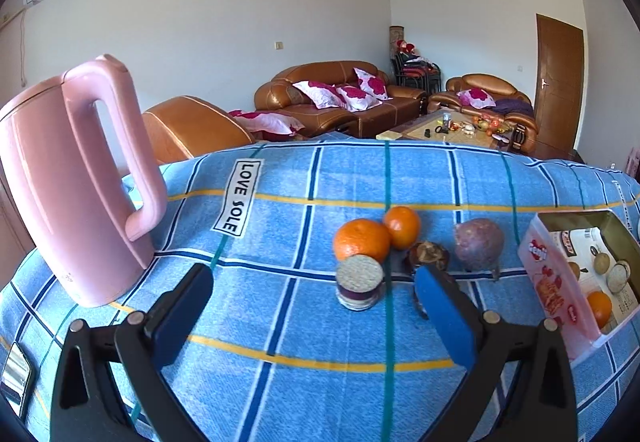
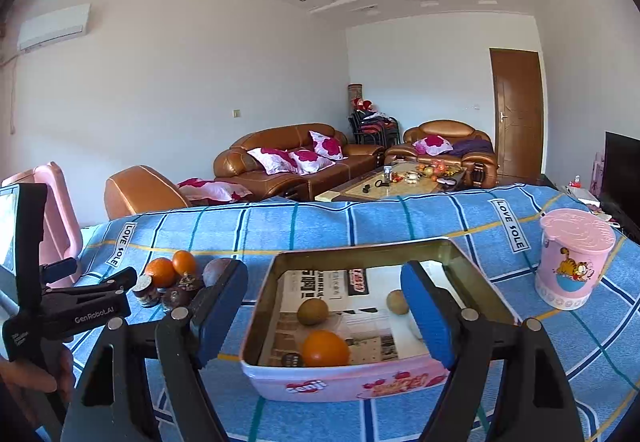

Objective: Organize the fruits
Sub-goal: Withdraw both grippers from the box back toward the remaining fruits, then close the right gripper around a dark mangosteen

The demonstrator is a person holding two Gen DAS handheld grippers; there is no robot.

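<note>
On the blue checked cloth (image 1: 280, 322) lie two oranges (image 1: 362, 244), a purple passion fruit (image 1: 478, 244), a dark mangosteen (image 1: 428, 254) and a cut fruit piece (image 1: 359, 282) with a purple rind. My left gripper (image 1: 316, 302) is open just short of the cut piece, holding nothing. The pink box (image 2: 344, 382) holds an orange (image 2: 325, 348) and two brownish kiwis (image 2: 313, 311). Open and empty, my right gripper (image 2: 326, 306) hovers at the box's near edge. The right wrist view also shows the left gripper (image 2: 124, 282) beside the fruit pile (image 2: 176, 278).
A tall pink kettle (image 1: 76, 178) stands at the left of the table. A pink cartoon cup (image 2: 572, 258) sits to the right of the box. A phone (image 1: 16, 378) lies near the front left edge. Sofas and a coffee table are behind.
</note>
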